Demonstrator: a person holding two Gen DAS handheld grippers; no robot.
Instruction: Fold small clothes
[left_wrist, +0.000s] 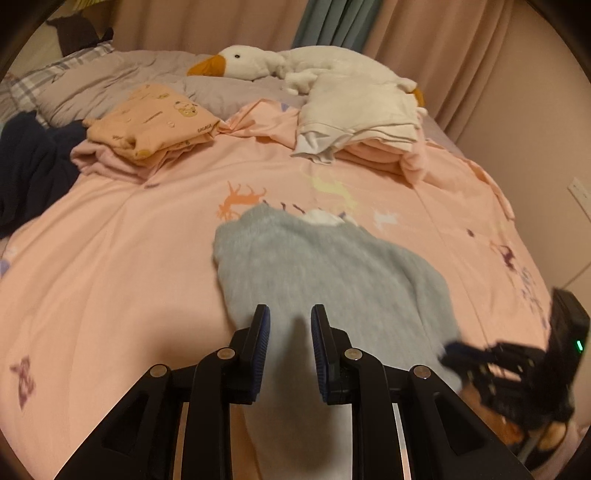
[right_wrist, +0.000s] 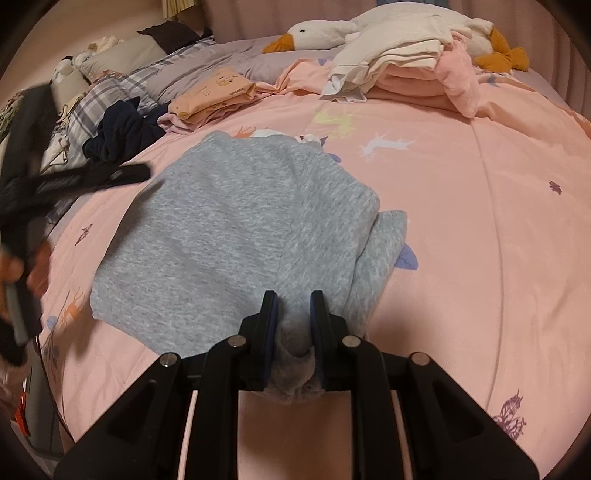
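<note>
A grey knit garment (right_wrist: 236, 229) lies partly folded on the pink bedspread (right_wrist: 461, 221). My right gripper (right_wrist: 293, 306) is shut on the garment's near edge, with bunched grey fabric between its pads. In the left wrist view the grey garment (left_wrist: 325, 273) runs under and between my left gripper's (left_wrist: 290, 321) fingers, which stand slightly apart; whether they pinch the cloth is unclear. The right gripper also shows blurred at the lower right of the left wrist view (left_wrist: 517, 365), and the left gripper shows blurred at the left of the right wrist view (right_wrist: 74, 181).
At the far side of the bed lie a folded orange printed garment (left_wrist: 155, 118), a folded white and pink stack (left_wrist: 362, 114), a dark navy garment (left_wrist: 33, 162) and a white goose plush (left_wrist: 295, 62). Curtains (left_wrist: 258, 22) hang behind. Plaid pillows (right_wrist: 110, 92) lie left.
</note>
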